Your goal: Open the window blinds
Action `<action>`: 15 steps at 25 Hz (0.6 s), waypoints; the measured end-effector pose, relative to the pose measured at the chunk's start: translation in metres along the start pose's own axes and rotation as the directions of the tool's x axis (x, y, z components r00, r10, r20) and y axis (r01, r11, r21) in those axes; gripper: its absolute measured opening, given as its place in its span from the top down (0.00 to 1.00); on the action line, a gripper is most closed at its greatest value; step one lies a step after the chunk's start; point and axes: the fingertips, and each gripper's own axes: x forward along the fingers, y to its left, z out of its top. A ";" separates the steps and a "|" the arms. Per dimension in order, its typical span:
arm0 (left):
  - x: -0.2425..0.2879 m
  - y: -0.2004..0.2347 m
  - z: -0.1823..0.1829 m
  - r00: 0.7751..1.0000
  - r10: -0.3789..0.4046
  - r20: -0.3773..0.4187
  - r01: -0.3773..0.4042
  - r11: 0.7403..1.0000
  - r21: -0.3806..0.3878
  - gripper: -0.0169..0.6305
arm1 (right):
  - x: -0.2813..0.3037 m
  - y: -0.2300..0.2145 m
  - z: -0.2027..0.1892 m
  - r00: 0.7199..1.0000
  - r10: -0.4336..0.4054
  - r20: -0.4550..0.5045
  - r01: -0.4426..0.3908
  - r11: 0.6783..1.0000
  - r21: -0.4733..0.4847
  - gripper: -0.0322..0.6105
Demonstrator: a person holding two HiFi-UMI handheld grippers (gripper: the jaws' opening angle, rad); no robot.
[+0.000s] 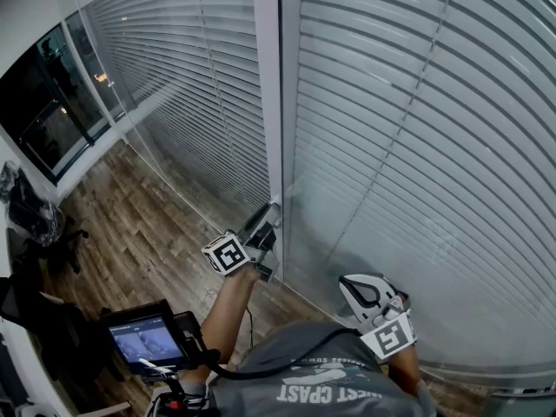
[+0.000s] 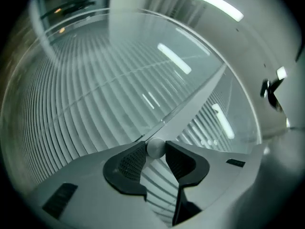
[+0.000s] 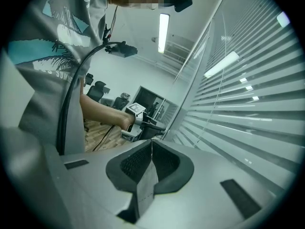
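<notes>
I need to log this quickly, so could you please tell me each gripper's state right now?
Left gripper: closed on the blind wand, at its rounded end.
Right gripper: closed, holding nothing.

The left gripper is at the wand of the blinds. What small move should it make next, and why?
Probably roll the left gripper about the wand's length, to twist it. Its jaws pinch the round end of the wand, and the blinds hang with their slats flat and overlapped, so they hide the window.
</notes>
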 end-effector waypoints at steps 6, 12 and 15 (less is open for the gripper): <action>-0.007 -0.001 -0.010 0.889 0.455 -0.057 0.078 -0.026 0.997 0.73 | -0.004 0.002 0.002 1.000 0.009 -0.012 -0.009 1.000 0.001 0.95; 0.000 -0.006 -0.016 0.870 0.493 0.001 0.194 -0.344 0.919 0.74 | -0.003 0.005 0.001 1.000 0.011 -0.008 -0.011 1.000 0.008 0.95; -0.001 -0.007 -0.016 0.885 0.464 -0.029 0.132 -0.190 0.973 0.78 | -0.003 0.006 0.001 1.000 0.013 -0.009 -0.013 1.000 0.012 0.95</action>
